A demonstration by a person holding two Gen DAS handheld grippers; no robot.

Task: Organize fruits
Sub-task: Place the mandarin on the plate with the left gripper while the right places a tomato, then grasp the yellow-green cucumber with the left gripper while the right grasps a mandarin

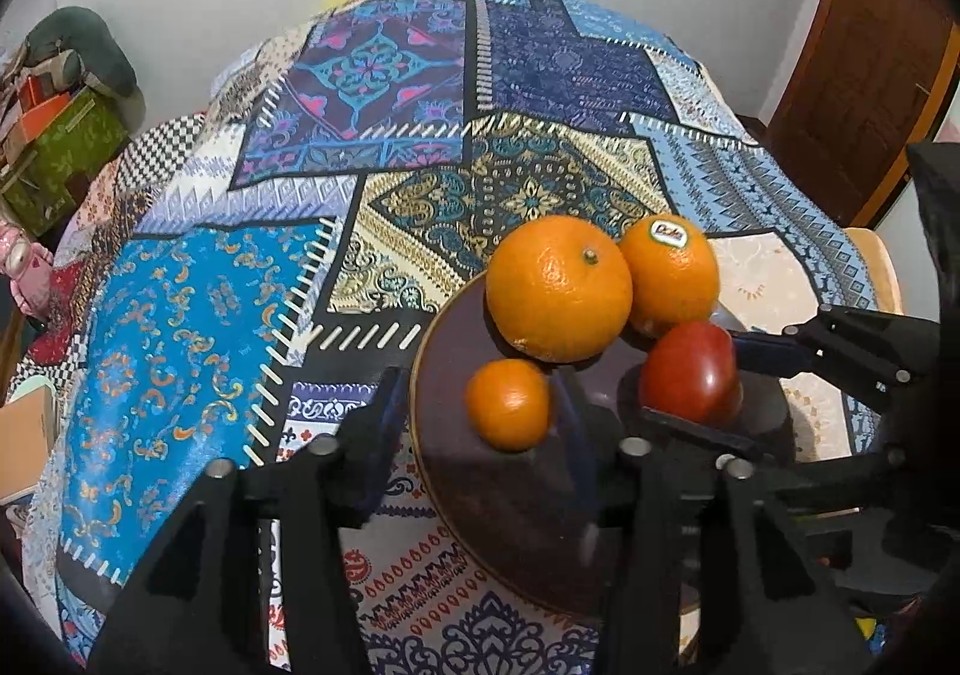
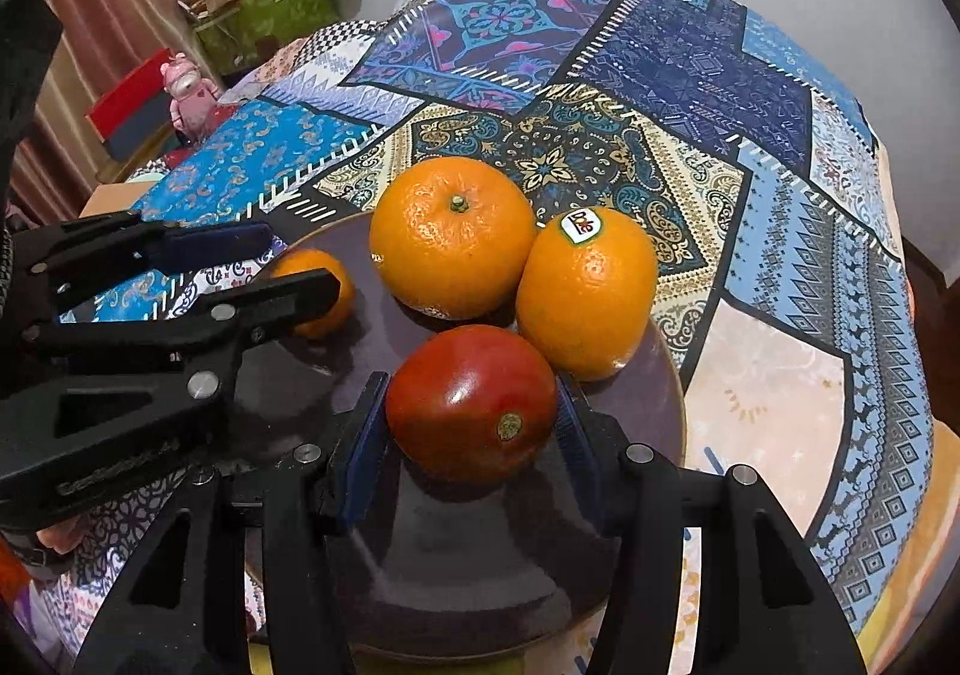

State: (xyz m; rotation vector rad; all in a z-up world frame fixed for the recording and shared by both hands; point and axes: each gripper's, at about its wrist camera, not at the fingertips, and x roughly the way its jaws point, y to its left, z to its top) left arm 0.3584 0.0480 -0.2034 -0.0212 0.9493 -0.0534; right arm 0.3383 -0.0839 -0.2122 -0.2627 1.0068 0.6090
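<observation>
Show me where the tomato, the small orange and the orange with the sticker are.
tomato (image 2: 471, 402): right wrist view, middle of its red skin.
small orange (image 1: 509, 404): left wrist view, centre of its peel.
orange with the sticker (image 2: 587, 294): right wrist view, peel below the sticker.

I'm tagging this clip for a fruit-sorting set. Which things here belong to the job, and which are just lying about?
Job: big orange, stickered orange, small orange, tomato, plate.
Lying about: green box, pink toy, tablecloth.
</observation>
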